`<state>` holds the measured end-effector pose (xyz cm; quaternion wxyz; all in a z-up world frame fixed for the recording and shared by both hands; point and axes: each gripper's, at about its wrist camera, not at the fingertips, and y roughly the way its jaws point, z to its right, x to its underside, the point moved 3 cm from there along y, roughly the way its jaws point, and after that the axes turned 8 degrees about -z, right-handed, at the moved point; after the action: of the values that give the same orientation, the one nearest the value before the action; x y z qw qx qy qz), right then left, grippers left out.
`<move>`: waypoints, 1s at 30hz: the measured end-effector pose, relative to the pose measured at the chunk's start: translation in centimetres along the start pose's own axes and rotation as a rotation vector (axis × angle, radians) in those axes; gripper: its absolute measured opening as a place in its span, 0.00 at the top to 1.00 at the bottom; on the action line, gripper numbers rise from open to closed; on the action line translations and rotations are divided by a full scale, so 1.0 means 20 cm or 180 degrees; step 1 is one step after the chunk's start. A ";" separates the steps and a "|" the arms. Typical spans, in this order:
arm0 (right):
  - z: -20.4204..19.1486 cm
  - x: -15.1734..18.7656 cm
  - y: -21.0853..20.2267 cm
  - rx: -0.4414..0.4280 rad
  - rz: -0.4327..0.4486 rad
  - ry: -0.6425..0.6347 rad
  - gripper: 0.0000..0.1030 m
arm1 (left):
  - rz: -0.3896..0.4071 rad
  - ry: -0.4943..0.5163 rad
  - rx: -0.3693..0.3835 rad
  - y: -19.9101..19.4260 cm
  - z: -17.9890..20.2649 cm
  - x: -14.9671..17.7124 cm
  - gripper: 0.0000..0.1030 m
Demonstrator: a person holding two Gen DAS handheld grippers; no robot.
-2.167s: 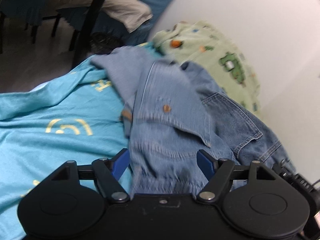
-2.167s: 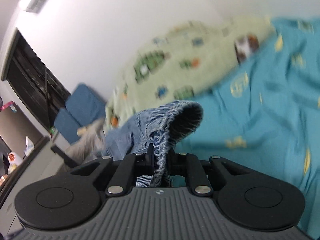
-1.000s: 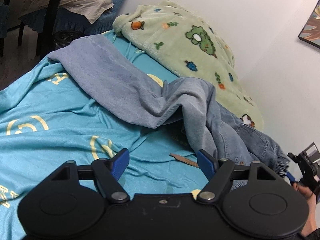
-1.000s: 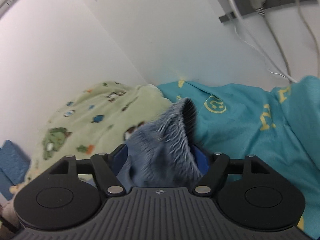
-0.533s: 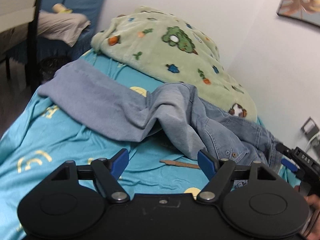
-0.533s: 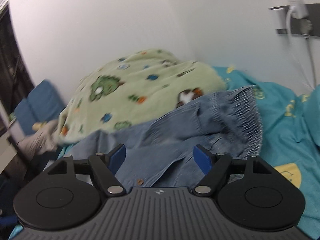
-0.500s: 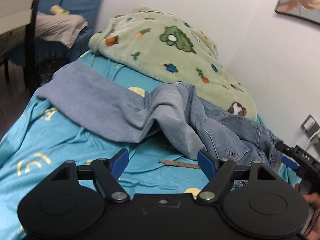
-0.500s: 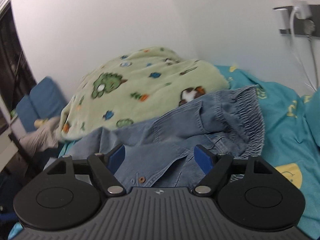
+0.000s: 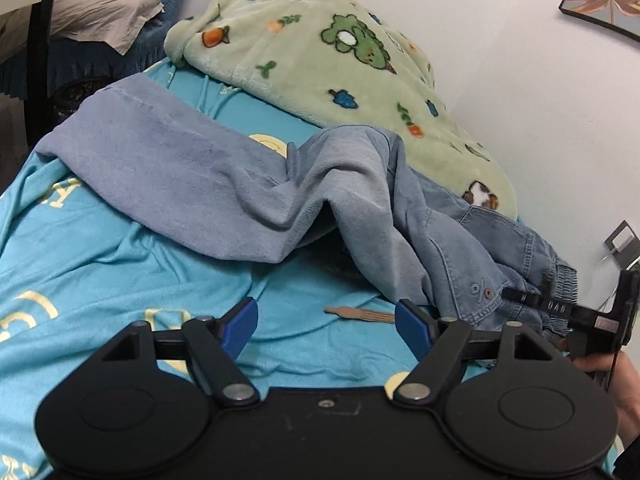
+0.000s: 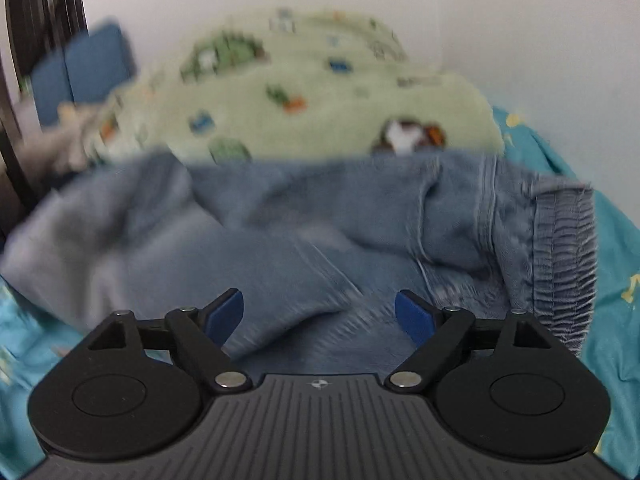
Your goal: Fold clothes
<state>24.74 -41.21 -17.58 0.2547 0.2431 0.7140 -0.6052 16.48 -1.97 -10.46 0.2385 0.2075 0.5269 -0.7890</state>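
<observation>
The right gripper [image 10: 319, 316] has let go of the jeans' [image 9: 248, 184] waistband, jaws opening wider; left gripper [image 9: 325, 326] gapes empty. Re-gripping comes next.

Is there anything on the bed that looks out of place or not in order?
Yes. A small flat wooden stick lies loose on the turquoise sheet, just in front of the jeans. It is no clothing. The jeans themselves lie bunched and twisted, one leg stretched out, the elastic waistband crumpled beside the green blanket.
</observation>
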 end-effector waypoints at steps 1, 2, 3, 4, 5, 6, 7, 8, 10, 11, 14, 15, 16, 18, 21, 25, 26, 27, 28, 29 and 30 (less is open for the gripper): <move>0.02 0.02 0.03 -0.0004 -0.0079 -0.0005 0.17 | -0.0010 0.0023 -0.0005 0.01 0.00 0.00 0.29; 0.03 0.03 0.03 -0.0019 -0.0087 -0.0015 0.19 | -0.0020 0.0041 -0.0003 0.03 0.01 0.00 0.30; 0.03 0.05 0.03 -0.0035 -0.0080 -0.0027 0.20 | -0.0033 0.0045 0.0021 0.03 0.01 -0.01 0.31; 0.03 0.06 0.01 -0.0027 -0.0071 -0.0050 0.29 | -0.0042 0.0049 0.0047 0.04 0.01 0.00 0.32; 0.02 0.07 0.00 0.0012 -0.0101 -0.0096 0.50 | -0.0046 0.0050 0.0077 0.04 0.01 0.00 0.33; 0.00 0.08 -0.01 0.0097 -0.0160 -0.0176 0.60 | -0.0056 0.0050 0.0097 0.03 0.02 0.00 0.34; -0.02 0.09 -0.04 0.0197 -0.0191 -0.0277 0.72 | -0.0065 0.0050 0.0116 0.03 0.02 0.01 0.34; -0.04 0.10 -0.06 0.0280 -0.0183 -0.0346 0.78 | -0.0064 0.0047 0.0128 0.02 0.02 0.01 0.34; -0.06 0.11 -0.14 0.0386 -0.0160 -0.0200 0.81 | -0.0014 0.0038 0.0154 -0.02 0.02 0.01 0.34; -0.06 0.11 -0.19 0.0407 -0.0124 -0.0071 0.81 | 0.0016 0.0036 0.0170 -0.05 0.02 0.02 0.34; -0.10 0.14 -0.34 0.0415 -0.0002 0.0349 0.80 | 0.0099 0.0029 0.0213 -0.11 0.03 0.02 0.33; -0.11 0.16 -0.39 0.0394 0.0029 0.0529 0.79 | 0.0115 0.0026 0.0227 -0.12 0.04 0.03 0.33; -0.11 0.20 -0.43 0.0392 0.0055 0.0751 0.75 | 0.0125 0.0022 0.0237 -0.13 0.05 0.03 0.33; -0.09 0.28 -0.51 0.0304 0.0107 0.1219 0.62 | 0.0135 0.0017 0.0246 -0.15 0.05 0.03 0.32; -0.07 0.41 -0.53 0.0018 0.0056 0.1732 0.57 | 0.0138 0.0033 0.0228 -0.15 0.07 0.04 0.32; -0.07 0.47 -0.40 0.0046 -0.0164 0.1882 0.37 | 0.0124 0.0050 0.0192 -0.14 0.07 0.05 0.32; -0.08 0.47 -0.37 0.0036 -0.0150 0.1926 0.36 | 0.0121 0.0043 0.0188 -0.14 0.06 0.05 0.32; -0.08 0.48 -0.33 0.0017 -0.0167 0.1916 0.37 | 0.0123 0.0024 0.0191 -0.14 0.06 0.04 0.32; -0.09 0.48 -0.29 -0.0002 -0.0194 0.1893 0.38 | 0.0125 -0.0005 0.0189 -0.13 0.05 0.04 0.32; -0.10 0.48 -0.24 -0.0022 -0.0220 0.1871 0.39 | 0.0128 -0.0035 0.0188 -0.13 0.04 0.04 0.32; -0.12 0.49 -0.21 0.0035 -0.0231 0.1795 0.39 | 0.0131 -0.0064 0.0190 -0.12 0.03 0.03 0.32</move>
<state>14.38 -39.18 -20.55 0.0229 0.3775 0.7616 -0.5262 14.48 -1.84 -8.79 0.2536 0.2174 0.4963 -0.8013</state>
